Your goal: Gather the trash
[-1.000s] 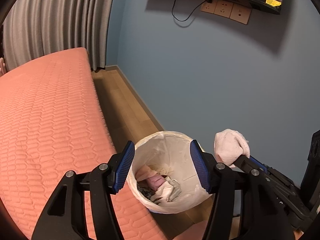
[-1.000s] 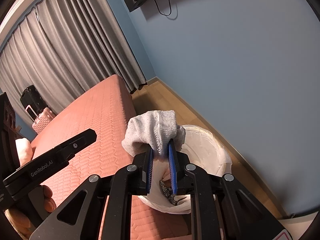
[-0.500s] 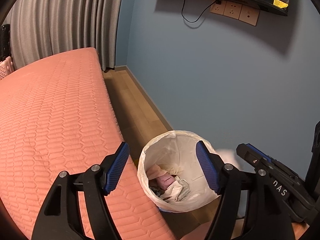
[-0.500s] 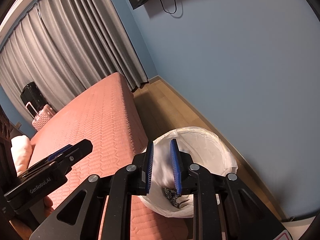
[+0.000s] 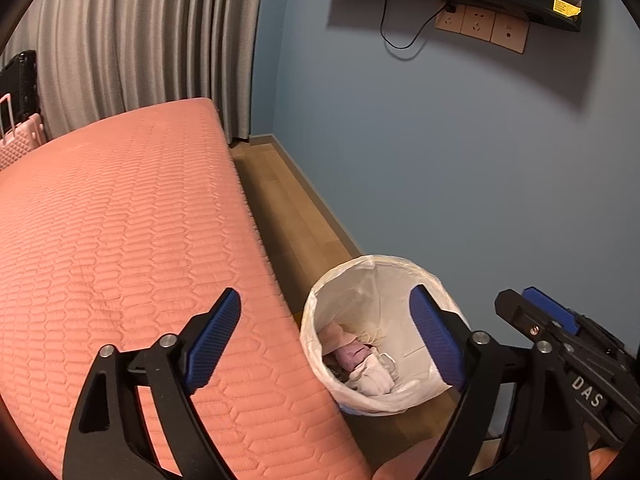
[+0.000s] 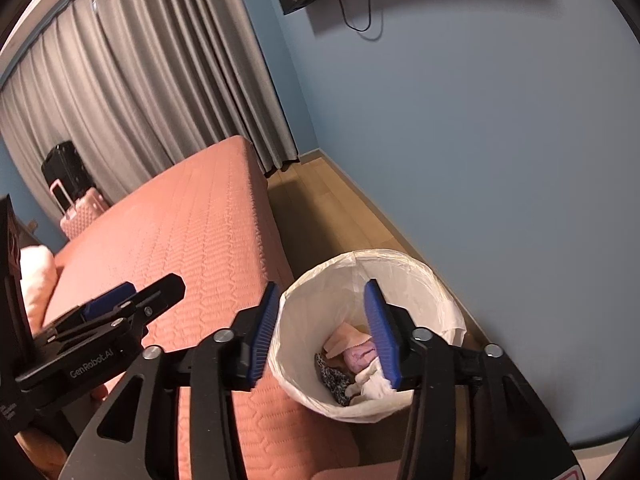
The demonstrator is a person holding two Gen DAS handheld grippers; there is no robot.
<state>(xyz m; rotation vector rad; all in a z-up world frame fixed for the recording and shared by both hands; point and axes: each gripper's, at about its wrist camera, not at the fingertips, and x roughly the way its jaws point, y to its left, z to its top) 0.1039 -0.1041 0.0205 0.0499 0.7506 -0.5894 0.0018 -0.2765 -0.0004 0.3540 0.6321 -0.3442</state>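
We've got both claws over the lined trash bin (image 6: 448,308), which sits on the wood floor (image 5: 296,216) between the bed (image 5: 120,240) and the blue wall (image 5: 460,160). Right claw (image 6: 324,330) has just been opening, nothing between its pads. Left claw (image 5: 324,340) has just been widening too, spread wide and empty. The white cloth (image 6: 372,386) lies in the bin on top of pink and, probably, patterned scraps

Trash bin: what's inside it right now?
In the lined trash bin: a white cloth, a pink item, a peach piece, something dark speckled. Whatever lies beneath them is covered.
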